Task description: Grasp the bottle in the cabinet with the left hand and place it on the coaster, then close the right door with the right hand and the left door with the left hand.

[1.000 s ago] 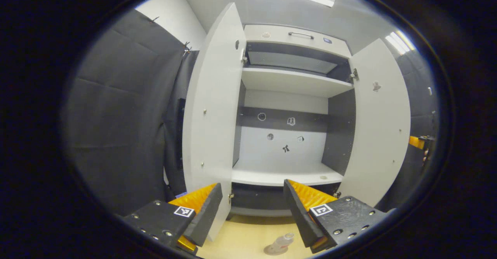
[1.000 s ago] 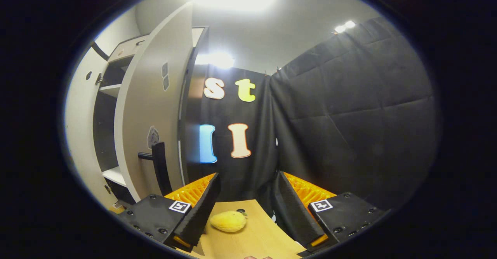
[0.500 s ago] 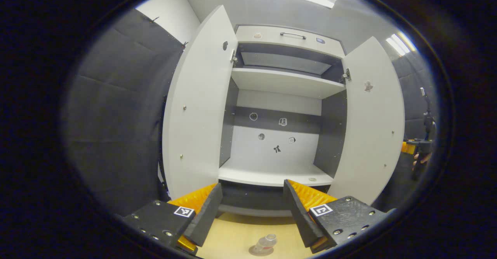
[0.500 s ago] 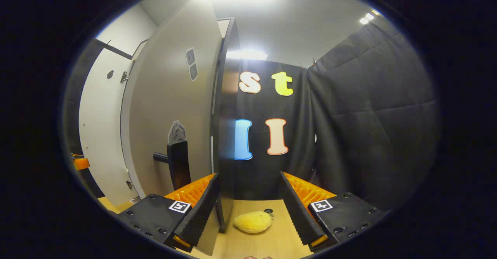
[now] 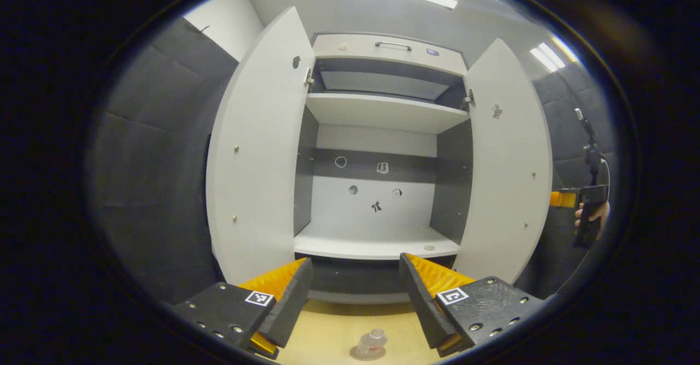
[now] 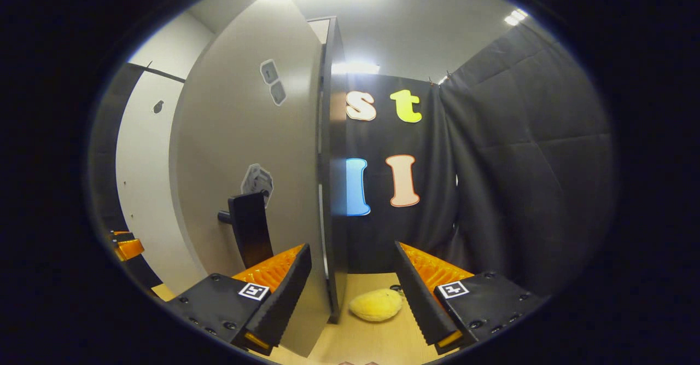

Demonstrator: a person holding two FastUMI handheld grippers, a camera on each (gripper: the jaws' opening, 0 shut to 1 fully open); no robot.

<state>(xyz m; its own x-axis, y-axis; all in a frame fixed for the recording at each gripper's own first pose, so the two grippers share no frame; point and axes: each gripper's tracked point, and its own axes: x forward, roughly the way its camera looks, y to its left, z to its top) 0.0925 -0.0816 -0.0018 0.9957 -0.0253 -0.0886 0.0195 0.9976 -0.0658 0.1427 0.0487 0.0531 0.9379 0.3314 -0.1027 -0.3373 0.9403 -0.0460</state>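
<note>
A small clear bottle [image 5: 371, 341] stands on a round coaster [image 5: 356, 355] on the wooden table, below and between my left gripper's fingers. My left gripper [image 5: 354, 277] is open and empty, facing the open cabinet [image 5: 383, 110]. The left door [image 5: 257, 146] and right door [image 5: 506, 157] both stand wide open. My right gripper [image 6: 353, 261] is open, with the right door's free edge [image 6: 333, 190] rising between its fingers. That door's dark handle [image 6: 249, 228] sits just above its left finger. The right gripper [image 5: 579, 203], held by a hand, also appears past the right door.
A yellow soft toy [image 6: 376, 305] lies on the table [image 6: 383, 343] between the right gripper's fingers. The cabinet's lower shelf [image 5: 372, 244] carries a small round mark. Black cloth walls close in on both sides. The left gripper [image 6: 126, 244] appears at the far left.
The right gripper has swung toward the right door, whose edge now stands between its fingers. The left gripper has drawn back a little, and the cabinet has slid left in its view.
</note>
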